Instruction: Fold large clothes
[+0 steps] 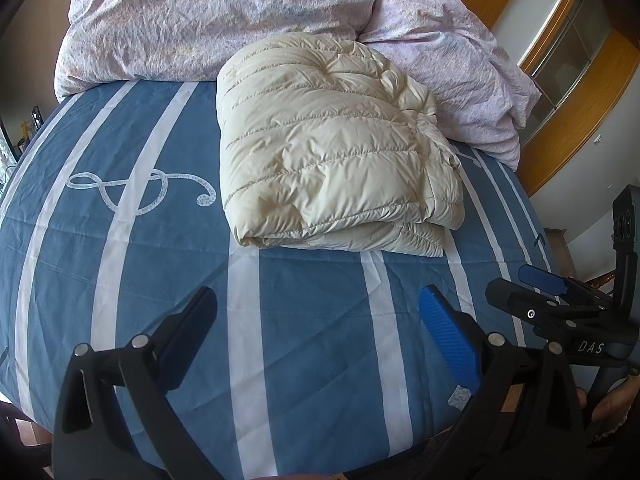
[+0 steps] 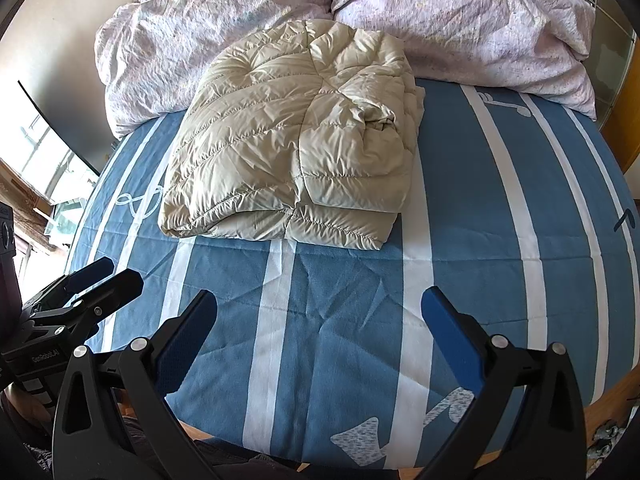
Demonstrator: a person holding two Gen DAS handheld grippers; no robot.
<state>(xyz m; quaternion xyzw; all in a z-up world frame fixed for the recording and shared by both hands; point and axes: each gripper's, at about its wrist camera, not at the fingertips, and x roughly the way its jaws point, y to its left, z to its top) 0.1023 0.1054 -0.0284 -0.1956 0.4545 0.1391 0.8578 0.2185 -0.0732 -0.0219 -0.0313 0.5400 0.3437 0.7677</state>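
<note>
A cream quilted down jacket (image 1: 328, 148) lies folded into a thick rectangle on the blue striped bed sheet (image 1: 120, 260); the right wrist view shows the jacket (image 2: 296, 136) from the other side. My left gripper (image 1: 318, 312) hovers open over bare sheet, well short of the jacket, with nothing between its fingers. My right gripper (image 2: 320, 312) is open too, above the sheet (image 2: 360, 300) in front of the jacket. Each gripper appears in the other's view: the right gripper (image 1: 536, 284) at the right edge, the left gripper (image 2: 100, 280) at the left edge.
A crumpled pale pink floral duvet (image 1: 224, 16) is heaped across the far end of the bed, touching the jacket's far edge. A wooden frame (image 1: 560, 128) stands at the right. The bed's near edge lies just under both grippers. A window (image 2: 48, 160) is at the left.
</note>
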